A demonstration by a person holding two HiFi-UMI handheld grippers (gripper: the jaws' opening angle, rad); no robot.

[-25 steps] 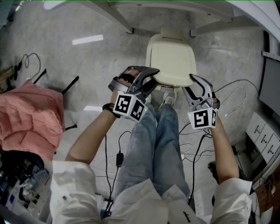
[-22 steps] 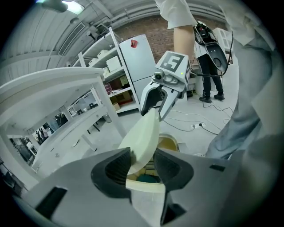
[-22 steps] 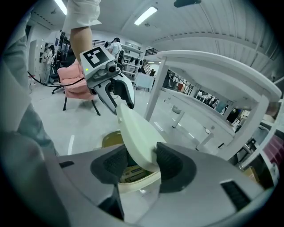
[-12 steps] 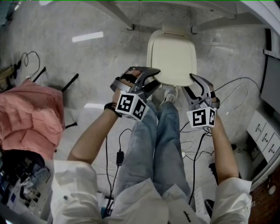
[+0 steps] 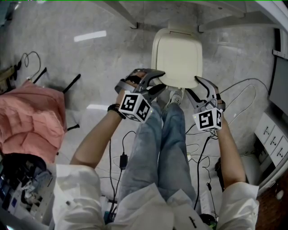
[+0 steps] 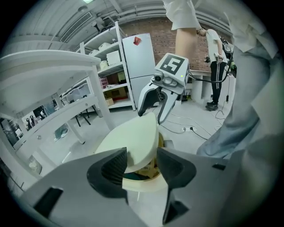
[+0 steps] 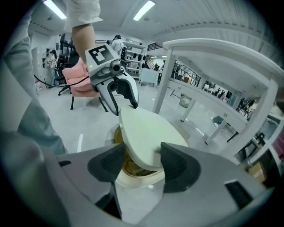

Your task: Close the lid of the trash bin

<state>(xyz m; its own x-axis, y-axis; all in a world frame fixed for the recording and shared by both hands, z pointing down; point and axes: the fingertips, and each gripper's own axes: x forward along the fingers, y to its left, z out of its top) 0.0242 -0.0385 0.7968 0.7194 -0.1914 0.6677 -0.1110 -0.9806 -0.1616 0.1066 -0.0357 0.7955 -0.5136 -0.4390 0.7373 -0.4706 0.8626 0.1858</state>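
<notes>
The cream lid [image 5: 176, 56] of the trash bin lies tilted over the bin's rim [image 7: 137, 177], with a gap at the front through which the contents show. My left gripper [image 5: 155, 81] stands at the lid's near left corner and my right gripper [image 5: 196, 85] at its near right corner. In the left gripper view the lid's edge [image 6: 135, 137] sits between the jaws of the left gripper [image 6: 142, 166], which have just been opening. In the right gripper view the lid [image 7: 148, 133] likewise lies between the right gripper's [image 7: 143, 166] opening jaws, with slack on one side.
The bin stands on the floor under a white table frame [image 5: 121, 13]. The person's legs and shoes [image 5: 173, 96] are just in front of it. A pink chair [image 5: 29, 121] is at the left, cables [image 5: 238, 94] and drawers [image 5: 270, 139] at the right.
Both grippers have sunk a little with the lid, which now lies flatter over the bin. Both pairs of jaws have spread wider around the lid's front corners.
</notes>
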